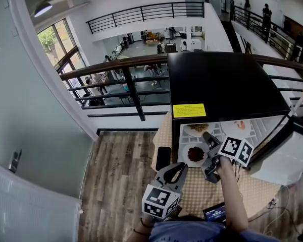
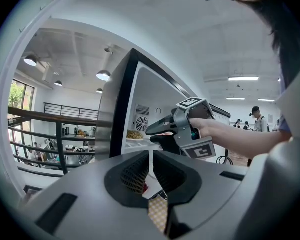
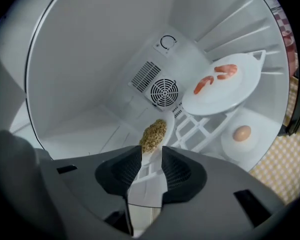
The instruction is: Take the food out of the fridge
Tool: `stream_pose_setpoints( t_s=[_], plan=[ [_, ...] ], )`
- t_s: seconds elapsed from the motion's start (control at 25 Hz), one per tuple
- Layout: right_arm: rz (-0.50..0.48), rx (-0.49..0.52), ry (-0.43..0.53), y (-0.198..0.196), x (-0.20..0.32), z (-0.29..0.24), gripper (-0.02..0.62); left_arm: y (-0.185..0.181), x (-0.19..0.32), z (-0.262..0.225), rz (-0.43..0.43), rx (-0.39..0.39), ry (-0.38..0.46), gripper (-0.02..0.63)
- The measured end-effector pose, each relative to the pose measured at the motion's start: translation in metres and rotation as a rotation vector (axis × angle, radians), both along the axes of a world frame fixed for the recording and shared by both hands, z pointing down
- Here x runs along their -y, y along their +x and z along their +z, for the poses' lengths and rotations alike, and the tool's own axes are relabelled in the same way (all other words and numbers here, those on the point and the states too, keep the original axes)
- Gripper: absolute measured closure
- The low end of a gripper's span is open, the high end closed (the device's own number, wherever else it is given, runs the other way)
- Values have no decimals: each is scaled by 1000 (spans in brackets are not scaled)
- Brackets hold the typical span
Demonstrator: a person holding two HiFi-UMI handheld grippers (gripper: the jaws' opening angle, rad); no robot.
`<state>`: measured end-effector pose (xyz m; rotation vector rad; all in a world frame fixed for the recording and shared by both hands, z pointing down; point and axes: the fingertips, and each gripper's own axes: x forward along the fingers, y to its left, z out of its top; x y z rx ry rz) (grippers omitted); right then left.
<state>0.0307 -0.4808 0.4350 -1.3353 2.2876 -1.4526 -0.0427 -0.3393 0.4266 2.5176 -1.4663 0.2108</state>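
A black fridge (image 1: 222, 79) stands open on a checkered table. Inside, a white plate of grainy yellow-brown food (image 3: 155, 133) has its rim between the jaws of my right gripper (image 3: 151, 156), which is shut on it. Beside it are a plate of shrimp (image 3: 222, 86) and an egg on a small plate (image 3: 242, 133). In the head view the right gripper (image 1: 208, 144) reaches into the fridge mouth, near a plate of red-brown food (image 1: 195, 154). My left gripper (image 1: 178, 169) hangs shut and empty in front of the fridge, seeing the right gripper (image 2: 190, 129) from the side.
The fridge door (image 1: 288, 155) swings open to the right. A black phone (image 1: 162, 158) lies on the cloth left of the fridge. A railing (image 1: 126, 79) runs behind the table, with a wood floor to the left. A small screen device (image 1: 215, 213) sits near the front edge.
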Motion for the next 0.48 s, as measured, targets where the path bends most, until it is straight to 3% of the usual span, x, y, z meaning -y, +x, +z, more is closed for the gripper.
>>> stream_pose_setpoints(
  t_s=[0.24, 0.48],
  plan=[
    [41, 72, -144, -1, -1, 5, 468, -2, 0, -2, 2, -20, 0, 586],
    [38, 106, -250, -6, 3, 3, 416, -16, -2, -1, -24, -40, 1, 586]
  ],
)
